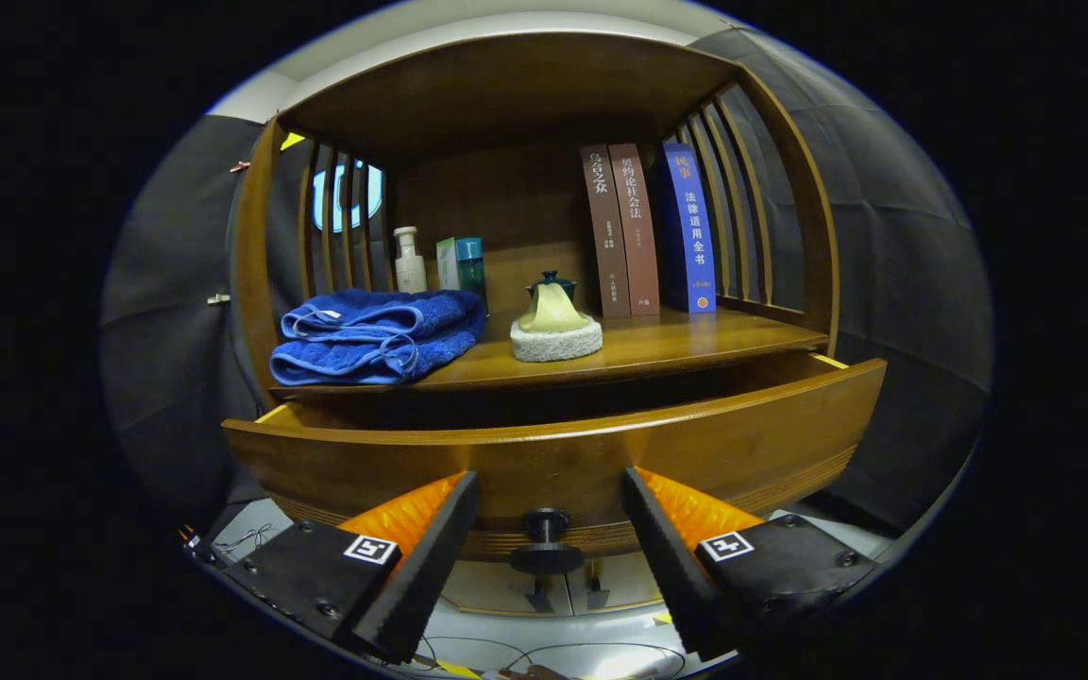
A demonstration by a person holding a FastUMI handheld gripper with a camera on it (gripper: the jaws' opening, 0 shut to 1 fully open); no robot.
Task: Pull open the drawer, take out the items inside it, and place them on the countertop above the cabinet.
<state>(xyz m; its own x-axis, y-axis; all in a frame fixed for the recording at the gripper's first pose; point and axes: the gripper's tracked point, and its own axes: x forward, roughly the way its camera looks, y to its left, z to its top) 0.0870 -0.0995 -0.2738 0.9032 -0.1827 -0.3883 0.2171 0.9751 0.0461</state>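
Observation:
A wooden drawer (553, 453) stands pulled partway out of the cabinet, its inside dark and hidden behind the front panel. Its round dark knob (545, 540) sits low on the front, between my fingers but touched by neither. My gripper (549, 491) is open, its fingers spread to either side of the knob. Above the drawer, the countertop (695, 340) carries a folded blue towel (374, 335) on the left and a small teapot on a white round pad (555, 321) in the middle.
At the back of the countertop stand a white bottle (409, 260), a teal box (462, 264) and three upright books (648, 231). Slatted wooden sides and a wooden top enclose the shelf. Cabinet doors with small handles (568, 590) lie below the drawer.

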